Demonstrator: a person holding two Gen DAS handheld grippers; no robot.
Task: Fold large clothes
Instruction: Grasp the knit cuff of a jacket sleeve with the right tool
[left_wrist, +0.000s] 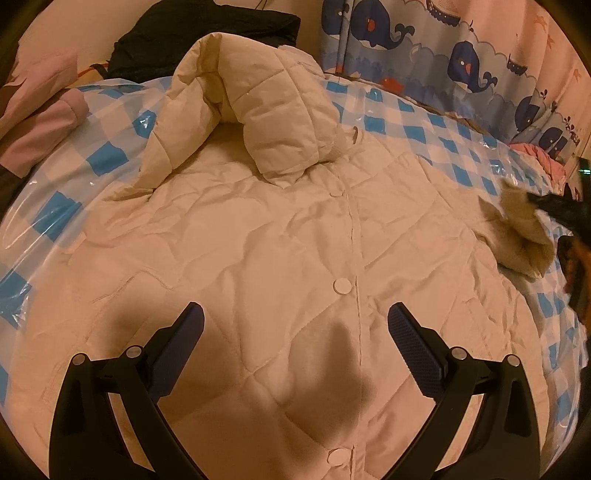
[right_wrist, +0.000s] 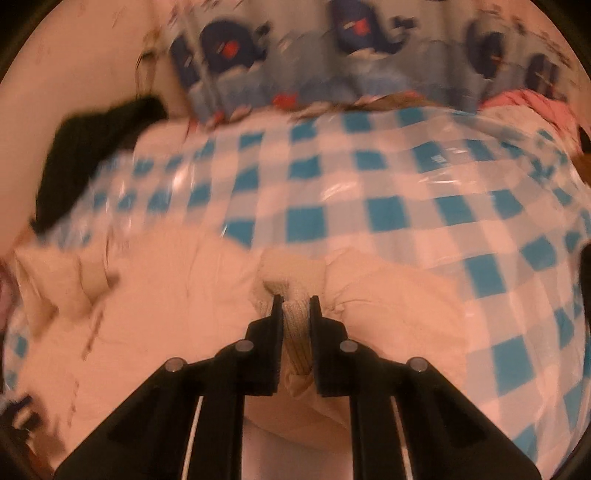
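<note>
Cream quilted coat lies front-up on the bed's blue-check cover, hood flopped at the far end. Left gripper hovers over the button placket, fingers spread, nothing between. Right gripper fingers pinch the knit cuff at the coat's right edge.

a home bedroom: checked bed cover, whale-print curtain, clothes piled alongside.

Blue-and-white checked bed cover under clear plastic; whale-print curtain behind; black garment and pink clothing at edges.
</note>
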